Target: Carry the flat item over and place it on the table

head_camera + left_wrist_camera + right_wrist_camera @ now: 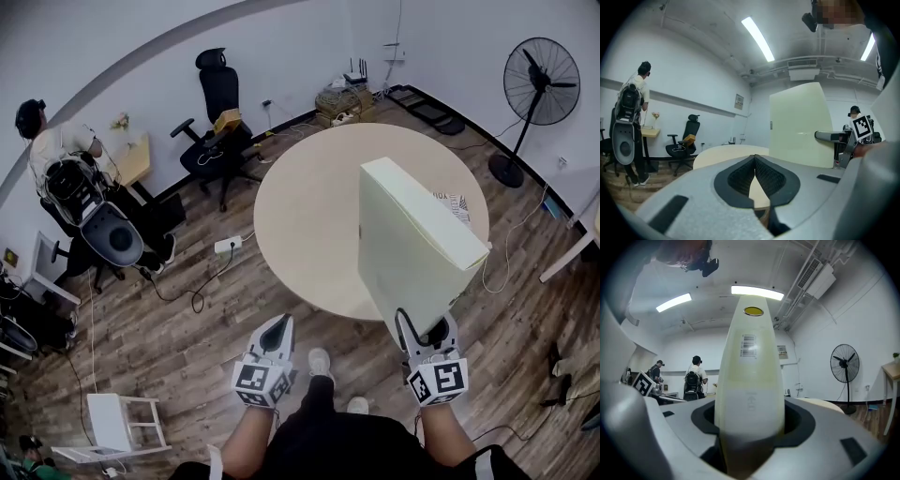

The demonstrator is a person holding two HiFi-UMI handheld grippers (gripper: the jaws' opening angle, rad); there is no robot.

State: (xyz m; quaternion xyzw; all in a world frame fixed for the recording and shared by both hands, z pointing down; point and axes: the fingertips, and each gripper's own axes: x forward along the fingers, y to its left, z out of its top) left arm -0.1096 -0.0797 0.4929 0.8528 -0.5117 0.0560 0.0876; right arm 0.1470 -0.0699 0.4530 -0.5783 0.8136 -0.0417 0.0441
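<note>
A flat, pale cream box [412, 239] stands upright on its edge in my right gripper [427, 325], which is shut on its lower end; the box hangs over the near right part of the round beige table [309, 206]. In the right gripper view the box [750, 376] rises edge-on between the jaws, with a barcode label near its top. My left gripper [275, 328] is shut and holds nothing, out over the floor just short of the table's near edge. The left gripper view shows its jaws [754, 158] meeting, with the box [799, 124] to the right.
A patterned item [457, 204] lies on the table behind the box. A standing fan [541, 89] is at the far right, a black office chair [220, 117] beyond the table, a person [56, 150] at the far left. A white stool [117, 422] and floor cables [228, 246] lie near left.
</note>
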